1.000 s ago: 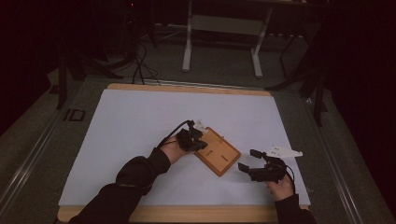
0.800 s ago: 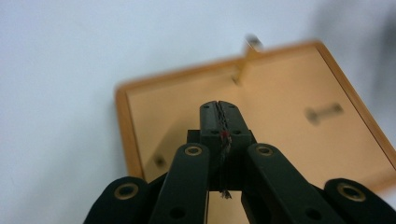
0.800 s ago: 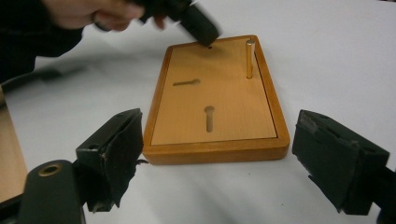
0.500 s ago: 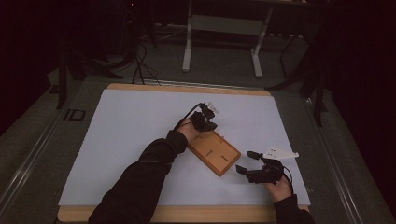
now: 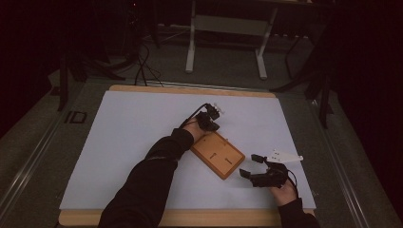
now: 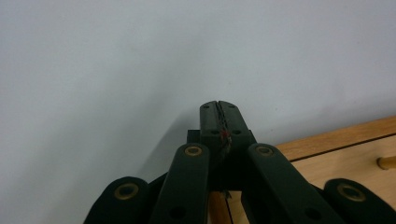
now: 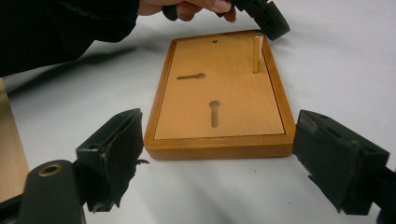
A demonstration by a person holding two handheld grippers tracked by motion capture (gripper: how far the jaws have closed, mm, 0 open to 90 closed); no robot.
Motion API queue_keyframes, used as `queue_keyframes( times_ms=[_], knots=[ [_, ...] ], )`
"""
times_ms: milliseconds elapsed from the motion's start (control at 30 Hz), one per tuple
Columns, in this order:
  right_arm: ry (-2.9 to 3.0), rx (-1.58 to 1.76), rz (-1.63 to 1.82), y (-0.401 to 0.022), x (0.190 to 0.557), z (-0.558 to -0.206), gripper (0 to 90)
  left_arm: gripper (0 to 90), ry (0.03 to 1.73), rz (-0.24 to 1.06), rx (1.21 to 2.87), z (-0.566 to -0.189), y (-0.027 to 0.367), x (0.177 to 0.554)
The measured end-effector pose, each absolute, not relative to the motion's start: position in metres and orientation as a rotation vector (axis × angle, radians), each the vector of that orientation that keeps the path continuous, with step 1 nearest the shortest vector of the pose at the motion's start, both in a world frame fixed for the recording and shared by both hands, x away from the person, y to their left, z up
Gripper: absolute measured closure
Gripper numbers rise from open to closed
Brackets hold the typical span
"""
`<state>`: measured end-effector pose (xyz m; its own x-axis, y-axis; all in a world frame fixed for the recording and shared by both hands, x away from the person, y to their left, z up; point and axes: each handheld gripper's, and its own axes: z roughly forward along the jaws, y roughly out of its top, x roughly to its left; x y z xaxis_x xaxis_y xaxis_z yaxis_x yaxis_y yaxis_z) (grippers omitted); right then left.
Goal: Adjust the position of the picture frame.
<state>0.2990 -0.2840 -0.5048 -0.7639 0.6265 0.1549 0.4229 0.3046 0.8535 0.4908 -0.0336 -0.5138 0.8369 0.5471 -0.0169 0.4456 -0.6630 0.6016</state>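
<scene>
Fingers of the left gripper (image 6: 219, 114) are pressed flat together, two black blocks meeting along a thin seam, with nothing visible between them. In the high view this left gripper (image 5: 211, 118) sits just past the far corner of the wooden tray (image 5: 218, 154). The right gripper (image 7: 217, 154) has its fingers (image 7: 116, 149) spread wide and empty; their black pads look rough and frayed at the edges. They face the near short side of the tray without touching it. In the high view the right gripper (image 5: 254, 167) lies just beside the tray's near right corner.

One tray lies on the desk (image 5: 133, 137), near its middle. It is a shallow rectangular tray (image 7: 217, 95) of smooth, honey-coloured wood with rounded corners and a raised rim. Its flat floor shows two keyhole-shaped slots (image 7: 214, 112) and one small round hole (image 7: 215, 41). One thin pale wooden peg (image 7: 256, 53) stands upright in the far right corner. A matte white sheet covers the desk, with a bare wooden edge showing around it.
</scene>
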Motion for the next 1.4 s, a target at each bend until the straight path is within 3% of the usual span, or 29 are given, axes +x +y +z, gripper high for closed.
queue_keyframes(
  times_ms=[267,900,1400],
  knots=[
    [2.363,0.963,1.443,-0.284,0.298,-0.505,15.9,90.0,0.713,0.245,2.421,-0.511,-0.028,0.48],
    [2.366,0.968,1.447,-0.281,0.299,-0.503,15.9,90.0,0.751,0.221,2.458,-0.518,0.03,0.428],
    [2.378,0.963,1.445,-0.274,0.301,-0.503,15.9,90.0,0.764,0.188,2.464,-0.52,0.045,0.401]
  ],
)
